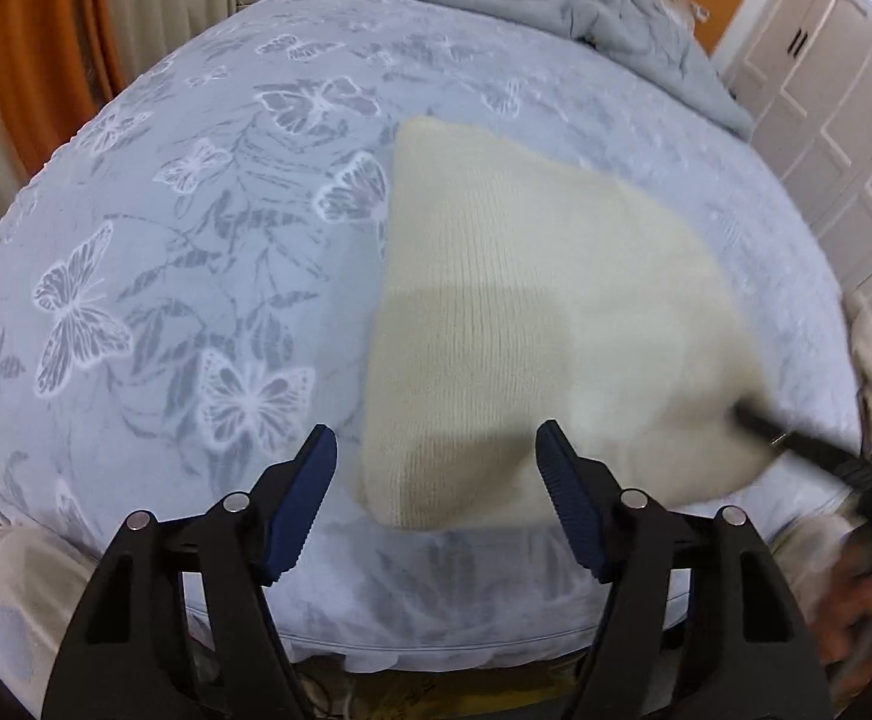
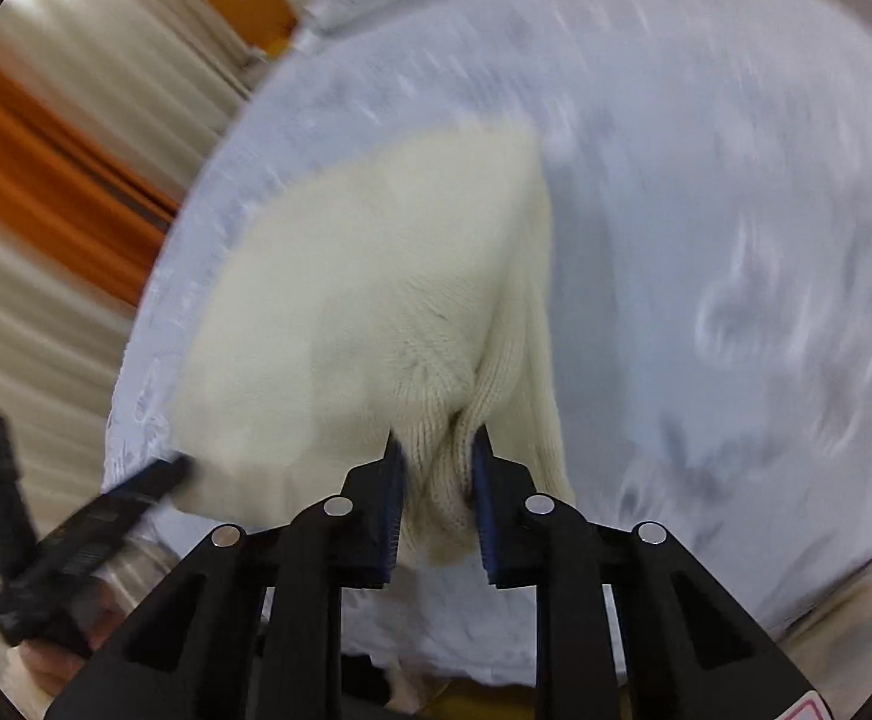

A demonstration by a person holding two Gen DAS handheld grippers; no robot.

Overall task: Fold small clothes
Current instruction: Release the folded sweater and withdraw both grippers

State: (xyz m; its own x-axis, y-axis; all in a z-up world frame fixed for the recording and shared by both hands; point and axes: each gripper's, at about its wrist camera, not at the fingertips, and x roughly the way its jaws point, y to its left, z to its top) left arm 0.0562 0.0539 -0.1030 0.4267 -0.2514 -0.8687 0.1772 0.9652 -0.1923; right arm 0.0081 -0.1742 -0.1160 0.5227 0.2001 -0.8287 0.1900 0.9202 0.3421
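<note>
A cream knit garment (image 1: pixel 526 300) lies flat on the pale blue butterfly-print bedsheet (image 1: pixel 195 210), its near corner close to the bed's front edge. My left gripper (image 1: pixel 436 438) stands open, hovering over that near corner with its blue pads (image 1: pixel 303 510) wide apart and not pressing on the cloth. In the right wrist view my right gripper (image 2: pixel 437 438) is shut on a bunched fold of the garment (image 2: pixel 345 300) at its edge. The right gripper's black finger (image 1: pixel 796 438) shows blurred at the garment's right side. The left gripper (image 2: pixel 75 528) appears blurred at the lower left.
A crumpled grey duvet (image 1: pixel 586 6) lies at the far end of the bed. White wardrobe doors (image 1: pixel 826 120) stand to the right; orange and cream curtains (image 1: pixel 33 60) hang to the left. A blurred hand (image 1: pixel 868 600) is at the lower right.
</note>
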